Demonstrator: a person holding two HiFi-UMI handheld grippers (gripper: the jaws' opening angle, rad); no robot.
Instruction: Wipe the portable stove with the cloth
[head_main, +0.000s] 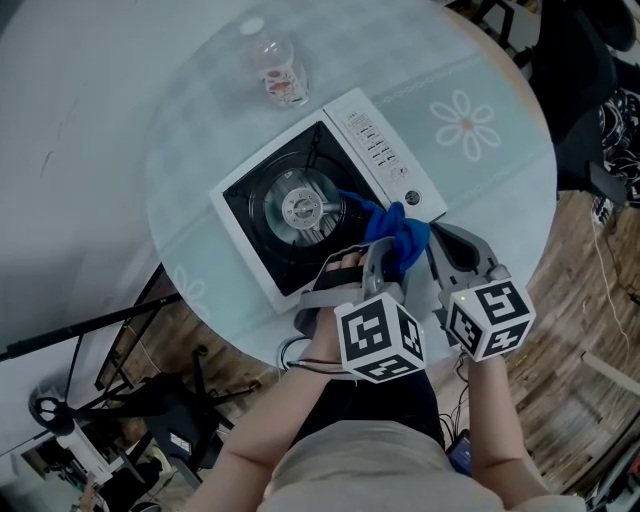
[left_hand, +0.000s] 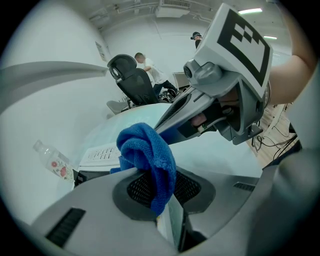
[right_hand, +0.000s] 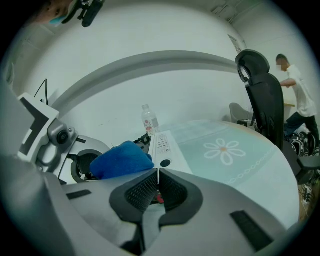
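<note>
Two marker cubes sit closest under the head camera, one on each hand-held gripper, with the person's forearms running up to them side by side. The left hand-held gripper (head_main: 385, 255) reaches forward over the near edge of the stove (head_main: 250, 215), its jaws clamped on the blue cloth (head_main: 398, 232). In its own view the cloth (left_hand: 147, 160) bunches above the pads and a fold hangs down between them. The cloth lies at the stove's near right side, beside the white control panel (head_main: 380, 148), and one end trails onto the black top towards the burner (head_main: 300, 208).

The right hand-held gripper (head_main: 445, 245) lies just beside the cloth on its right, over the worktop (head_main: 200, 120). Its jaws are together with nothing held (right_hand: 158, 184). In the left gripper view it slants across just behind the cloth.

A plastic bottle (head_main: 280, 70) stands near the stove's far corner. A flower print (head_main: 466, 125) marks the worktop right of the stove. An office chair (right_hand: 265, 100) stands beyond the worktop.
</note>
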